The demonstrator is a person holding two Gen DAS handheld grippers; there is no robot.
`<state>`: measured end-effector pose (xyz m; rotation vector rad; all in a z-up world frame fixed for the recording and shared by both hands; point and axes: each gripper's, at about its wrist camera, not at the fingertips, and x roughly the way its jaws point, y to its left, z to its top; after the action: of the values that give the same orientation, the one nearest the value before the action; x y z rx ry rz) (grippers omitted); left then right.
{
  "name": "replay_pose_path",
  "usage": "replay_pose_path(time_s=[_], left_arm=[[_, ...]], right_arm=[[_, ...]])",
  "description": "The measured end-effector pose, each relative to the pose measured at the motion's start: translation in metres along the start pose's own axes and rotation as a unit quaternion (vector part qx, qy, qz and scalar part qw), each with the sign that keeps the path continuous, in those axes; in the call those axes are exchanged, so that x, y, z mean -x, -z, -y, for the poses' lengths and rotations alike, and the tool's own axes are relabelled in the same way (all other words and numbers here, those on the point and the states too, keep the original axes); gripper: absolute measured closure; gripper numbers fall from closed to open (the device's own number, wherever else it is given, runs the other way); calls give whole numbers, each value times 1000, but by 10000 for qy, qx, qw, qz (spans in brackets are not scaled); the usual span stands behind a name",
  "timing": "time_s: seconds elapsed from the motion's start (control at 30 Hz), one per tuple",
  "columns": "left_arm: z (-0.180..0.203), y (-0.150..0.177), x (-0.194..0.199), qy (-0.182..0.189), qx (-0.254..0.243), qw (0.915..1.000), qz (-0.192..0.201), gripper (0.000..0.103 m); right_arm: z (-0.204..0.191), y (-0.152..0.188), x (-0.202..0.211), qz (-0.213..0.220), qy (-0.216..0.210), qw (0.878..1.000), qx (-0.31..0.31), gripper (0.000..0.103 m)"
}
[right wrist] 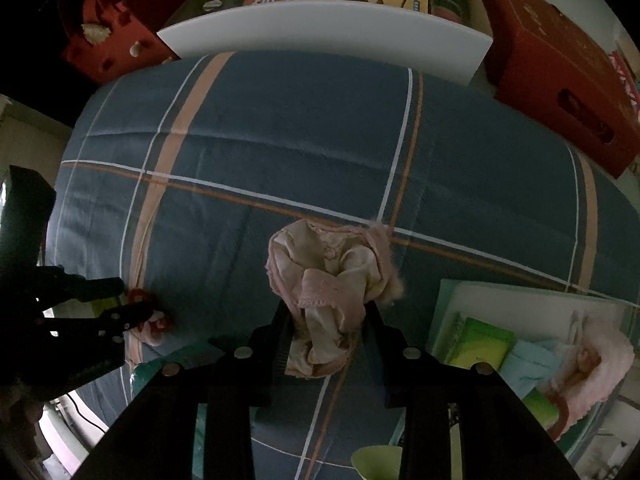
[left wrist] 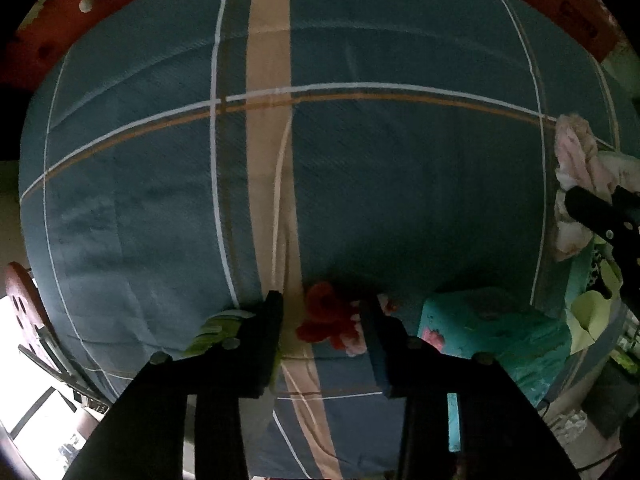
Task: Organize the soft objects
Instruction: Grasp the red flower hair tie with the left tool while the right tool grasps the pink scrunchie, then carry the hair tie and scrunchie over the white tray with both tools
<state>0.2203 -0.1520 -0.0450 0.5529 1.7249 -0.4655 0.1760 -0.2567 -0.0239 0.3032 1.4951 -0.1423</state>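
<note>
A bed with a blue plaid sheet [left wrist: 380, 168] fills both views. My left gripper [left wrist: 324, 312] is open, its fingers either side of a small red and pink soft toy [left wrist: 332, 316] lying on the sheet. A green soft item [left wrist: 214, 330] lies just left of its left finger. My right gripper [right wrist: 326, 320] is shut on a crumpled pink and cream cloth [right wrist: 328, 272], held over the sheet. That cloth also shows in the left wrist view [left wrist: 576, 168] at the far right. The left gripper shows in the right wrist view [right wrist: 132, 300] by the red toy [right wrist: 154, 320].
A turquoise cloth [left wrist: 492, 332] lies at the near right of the bed. A pale tray [right wrist: 472, 300] at the right holds green and blue folded items and a pink fluffy thing [right wrist: 600, 364]. Red boxes [right wrist: 560, 80] and a white board [right wrist: 320, 28] stand behind the bed.
</note>
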Motion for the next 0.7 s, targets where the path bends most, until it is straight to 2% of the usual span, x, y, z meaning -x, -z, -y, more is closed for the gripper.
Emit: replay_pose_path(time_s=[0.07,0.13,0.4,0.7], left_arm=[[-1,-2,-1,13,21,10000,-32,65],[-2,-3,-2,63,36,10000,-31,75],[-8,6,-8,193,31,9998,-6,95],[-11,14,4,132,82,9996,250,98]], right_arm=[[3,-1,4,3,-2,10000,-9,67],[10,3,7,-1,-8,10000,-3,67],[16,4,7,-30,-18,10000,-5,67],[20,7,21,73,-42,10000,-48,67]])
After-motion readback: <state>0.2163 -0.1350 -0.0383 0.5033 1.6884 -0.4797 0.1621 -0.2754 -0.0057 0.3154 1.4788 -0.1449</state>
